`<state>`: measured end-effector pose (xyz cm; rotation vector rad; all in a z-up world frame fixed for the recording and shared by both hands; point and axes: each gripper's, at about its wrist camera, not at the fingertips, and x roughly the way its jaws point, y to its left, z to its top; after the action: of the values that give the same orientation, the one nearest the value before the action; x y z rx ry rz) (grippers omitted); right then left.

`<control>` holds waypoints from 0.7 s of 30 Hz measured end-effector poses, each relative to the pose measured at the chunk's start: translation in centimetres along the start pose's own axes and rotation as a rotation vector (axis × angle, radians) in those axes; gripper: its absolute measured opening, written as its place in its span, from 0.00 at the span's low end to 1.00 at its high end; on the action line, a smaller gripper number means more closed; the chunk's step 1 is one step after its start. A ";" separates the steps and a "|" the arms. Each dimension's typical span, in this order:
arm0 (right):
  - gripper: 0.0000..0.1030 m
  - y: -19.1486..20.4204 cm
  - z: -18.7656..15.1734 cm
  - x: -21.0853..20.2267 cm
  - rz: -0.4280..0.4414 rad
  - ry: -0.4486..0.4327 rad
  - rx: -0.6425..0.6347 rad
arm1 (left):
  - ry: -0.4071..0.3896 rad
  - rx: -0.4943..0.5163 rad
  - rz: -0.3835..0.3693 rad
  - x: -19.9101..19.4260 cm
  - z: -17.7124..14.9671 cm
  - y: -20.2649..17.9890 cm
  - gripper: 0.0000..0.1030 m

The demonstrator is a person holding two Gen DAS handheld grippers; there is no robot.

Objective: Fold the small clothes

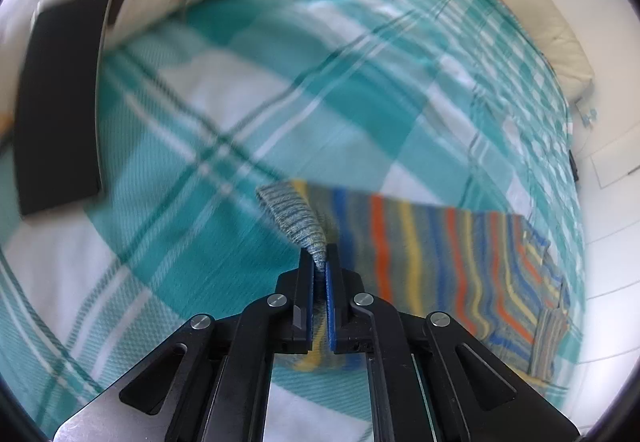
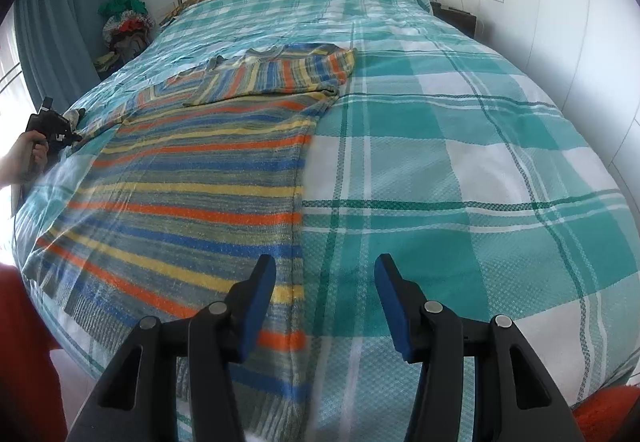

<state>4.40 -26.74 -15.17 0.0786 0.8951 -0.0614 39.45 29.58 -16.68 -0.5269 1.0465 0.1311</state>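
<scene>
Left gripper (image 1: 319, 270) pinches the cuff (image 1: 298, 220) of a striped sweater (image 2: 192, 178) spread on the bed (image 2: 460, 146), at ten o'clock from the empty, spread-fingered right gripper (image 2: 325, 274). Sleeve fold likely under way; next, carrying the cuff across.

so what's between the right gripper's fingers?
Nothing is held: the right gripper is open over the plaid bedspread, beside the striped sweater's edge. Right wrist view shows it.
</scene>
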 end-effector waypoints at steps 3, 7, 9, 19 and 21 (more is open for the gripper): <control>0.50 0.2 0.1 -0.2 0.018 -0.012 -0.004 | -0.067 0.187 0.003 -3.1 1.0 -6.3 0.02; 0.50 0.7 -0.2 -0.1 0.054 -0.003 -0.017 | -0.094 0.459 -0.100 -6.7 -0.6 -18.2 0.02; 0.50 0.9 -0.2 0.0 0.067 0.001 -0.019 | -0.081 0.564 -0.178 -7.5 -3.0 -24.2 0.03; 0.50 -0.3 -0.3 -1.3 0.094 -0.033 0.033 | 0.060 0.425 -0.323 -0.9 -7.6 -29.6 0.69; 0.50 -0.7 -0.3 -1.4 0.096 -0.035 0.043 | 0.043 0.372 -0.242 -0.3 -7.2 -27.4 0.64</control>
<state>3.23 -27.34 -14.29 0.1602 0.8540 0.0078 43.12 2.42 -9.65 -0.3145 1.0109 -0.2854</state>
